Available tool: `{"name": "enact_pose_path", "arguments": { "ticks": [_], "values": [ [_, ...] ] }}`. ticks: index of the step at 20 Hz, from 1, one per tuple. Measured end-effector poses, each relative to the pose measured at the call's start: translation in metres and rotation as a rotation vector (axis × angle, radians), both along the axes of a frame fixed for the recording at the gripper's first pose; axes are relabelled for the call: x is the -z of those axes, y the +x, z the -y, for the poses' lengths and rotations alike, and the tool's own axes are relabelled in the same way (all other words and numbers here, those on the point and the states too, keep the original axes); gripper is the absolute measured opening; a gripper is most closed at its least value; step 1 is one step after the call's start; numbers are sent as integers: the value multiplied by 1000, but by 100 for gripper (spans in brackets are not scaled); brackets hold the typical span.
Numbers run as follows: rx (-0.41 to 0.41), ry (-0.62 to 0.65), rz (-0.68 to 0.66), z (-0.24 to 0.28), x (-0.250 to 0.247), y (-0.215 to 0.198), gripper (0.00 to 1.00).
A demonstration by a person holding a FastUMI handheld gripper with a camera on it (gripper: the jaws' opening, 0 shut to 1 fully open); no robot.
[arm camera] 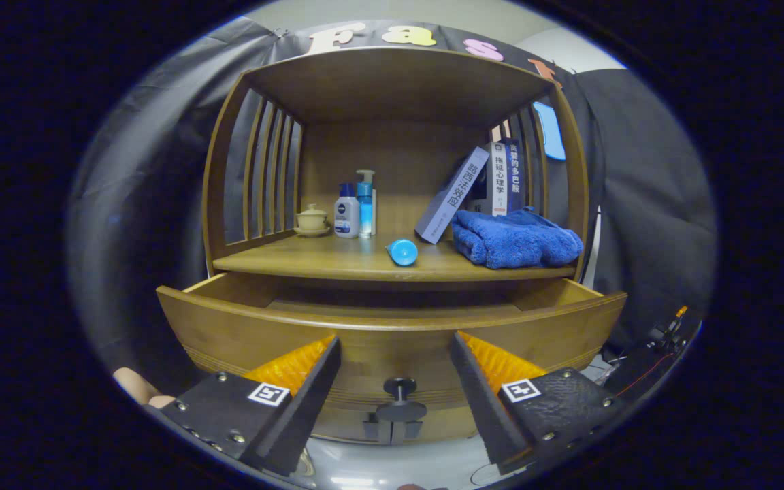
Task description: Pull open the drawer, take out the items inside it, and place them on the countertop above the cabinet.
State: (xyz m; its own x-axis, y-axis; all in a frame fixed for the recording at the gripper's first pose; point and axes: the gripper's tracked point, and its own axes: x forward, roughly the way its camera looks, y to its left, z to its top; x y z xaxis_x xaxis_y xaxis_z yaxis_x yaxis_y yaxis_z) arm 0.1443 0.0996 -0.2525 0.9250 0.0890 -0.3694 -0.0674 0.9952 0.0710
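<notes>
in the gripper view, the hand-held gripper [395, 347] hangs in front of the cabinet with its two fingers spread wide apart and nothing between them but air. the drawer [392, 337] is pulled out, its curved front just ahead of the fingers, and its knob [400, 401] sits low between them, untouched. the inside of the drawer shows only as a shallow strip of floor behind the front panel; whether anything lies in there cannot be told from this angle.

above the drawer, the worktop [337, 262] carries a small blue tube [402, 252] lying near its front edge, a folded blue towel [514, 238], leaning books [474, 187], two bottles [354, 207] and a lidded cup [312, 218].

the risks, as a judgement: reaching blind over the tall drawer front could knock the fingers against the panel and push the drawer back in. the tube lies close to the lip and looks round, so a bump while setting anything down beside it could roll it off into the drawer. the free patch of worktop is narrow, between the bottles and the books.
</notes>
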Motion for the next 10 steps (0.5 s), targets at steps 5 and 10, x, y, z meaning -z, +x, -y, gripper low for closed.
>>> {"name": "enact_pose_path", "arguments": {
  "ticks": [5,10],
  "values": [
    [-1,0,0,-1,3,15,98],
    [13,-3,7,-8,9,40,98]
  ]
}}
